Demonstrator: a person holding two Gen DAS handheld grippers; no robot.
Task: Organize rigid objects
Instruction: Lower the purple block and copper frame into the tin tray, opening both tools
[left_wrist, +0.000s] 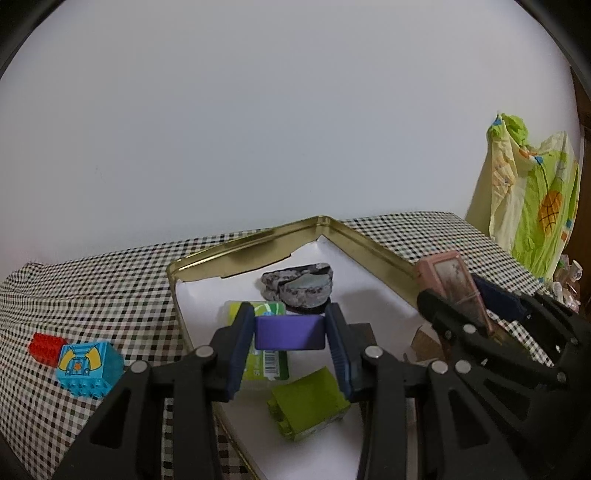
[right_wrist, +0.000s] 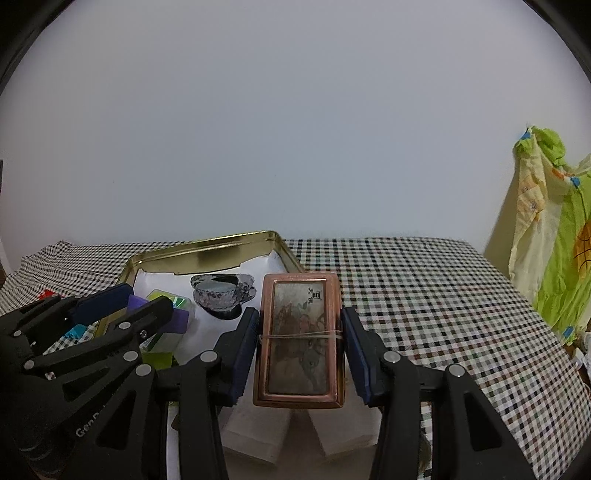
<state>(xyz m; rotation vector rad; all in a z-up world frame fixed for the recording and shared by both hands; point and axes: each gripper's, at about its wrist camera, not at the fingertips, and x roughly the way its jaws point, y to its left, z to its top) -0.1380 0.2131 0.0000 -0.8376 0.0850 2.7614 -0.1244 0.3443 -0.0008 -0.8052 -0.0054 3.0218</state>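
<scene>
My left gripper (left_wrist: 290, 325) is shut on a purple block (left_wrist: 290, 334), held above a gold tin tray (left_wrist: 236, 247) lined with white paper. In the tray lie a grey stone-like round piece (left_wrist: 297, 286), a green and white pack (left_wrist: 267, 363) and a green brick (left_wrist: 308, 404). My right gripper (right_wrist: 300, 317) is shut on a copper-framed flat box (right_wrist: 299, 339) with a rubber band around it, held over the tray's right side. The right wrist view also shows the tray (right_wrist: 207, 254), with the left gripper (right_wrist: 136, 304) over it.
On the checked tablecloth (right_wrist: 424, 295) left of the tray sit a blue printed brick (left_wrist: 88, 369) and a red brick (left_wrist: 46, 347). A yellow-green cloth (left_wrist: 532, 206) hangs at the far right. A plain white wall stands behind the table.
</scene>
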